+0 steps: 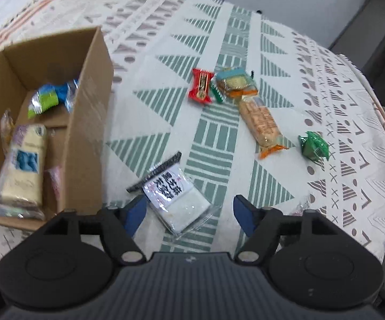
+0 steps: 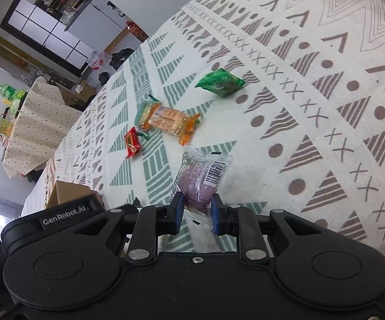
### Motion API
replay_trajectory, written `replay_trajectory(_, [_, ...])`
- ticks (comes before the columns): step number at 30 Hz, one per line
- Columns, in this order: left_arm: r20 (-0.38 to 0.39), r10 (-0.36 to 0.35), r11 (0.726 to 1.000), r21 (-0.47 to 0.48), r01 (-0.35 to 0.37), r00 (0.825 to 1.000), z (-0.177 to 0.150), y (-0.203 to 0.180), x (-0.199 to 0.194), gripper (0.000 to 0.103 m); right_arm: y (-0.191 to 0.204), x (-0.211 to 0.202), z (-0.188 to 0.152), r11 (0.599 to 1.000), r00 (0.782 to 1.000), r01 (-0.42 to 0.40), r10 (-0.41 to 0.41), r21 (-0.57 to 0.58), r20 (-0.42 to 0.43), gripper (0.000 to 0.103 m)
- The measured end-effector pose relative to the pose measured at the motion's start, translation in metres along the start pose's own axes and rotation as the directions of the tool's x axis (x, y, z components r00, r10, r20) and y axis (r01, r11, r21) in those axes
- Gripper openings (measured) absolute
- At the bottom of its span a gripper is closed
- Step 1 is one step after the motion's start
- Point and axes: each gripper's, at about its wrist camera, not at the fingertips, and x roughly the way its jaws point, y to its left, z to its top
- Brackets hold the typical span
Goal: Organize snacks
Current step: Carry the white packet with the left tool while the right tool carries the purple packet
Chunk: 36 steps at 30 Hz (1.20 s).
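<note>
Now | left claw – wide, white snack packet loose between | right claw – clamped on purple packet

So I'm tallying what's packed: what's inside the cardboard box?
Inside the brown cardboard box: a blue-and-green foil packet, a long cream wrapped bar and a pink packet. Anything under them is hidden.
</note>
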Motion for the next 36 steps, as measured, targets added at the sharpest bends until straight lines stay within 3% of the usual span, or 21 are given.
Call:
replay_trajectory(10, [-0.029, 0.1, 0.99, -0.092, -0.102, 0.995, 0.001, -0.003, 0.034, 0.071, -0.024, 0.012, 0.009, 1.0, 0.999, 0.023, -0.022, 0.021, -0.029, 0.021])
replay_trajectory(19, [-0.058, 0.145, 0.979, -0.138, -0.151, 0.988, 0.008, 0.004, 0.058, 0.071, -0.032, 0.03, 0.009, 0.999, 0.997, 0.039, -0.037, 0.027, -0.068, 0.021])
replay_trajectory(23, [-0.045, 0.167, 0.978, -0.118, -0.171, 0.985, 0.007, 0.001, 0.056, 0.061, -0.035, 0.037, 0.007, 0.998, 0.995, 0.053, -0.049, 0.042, -0.081, 0.022])
replay_trajectory(29, [-0.044, 0.149, 0.982, -0.114, -0.153, 0.988, 0.006, 0.004, 0.052, 0.056, -0.031, 0.042, 0.01, 0.997, 0.995, 0.06, -0.057, 0.046, -0.08, 0.029])
replay_trajectory(36, [-0.037, 0.119, 0.986, -0.113, -0.122, 0.992, 0.002, 0.005, 0.041, 0.056, -0.026, 0.05, 0.018, 0.997, 0.995, 0.072, -0.07, 0.034, -0.076, 0.026])
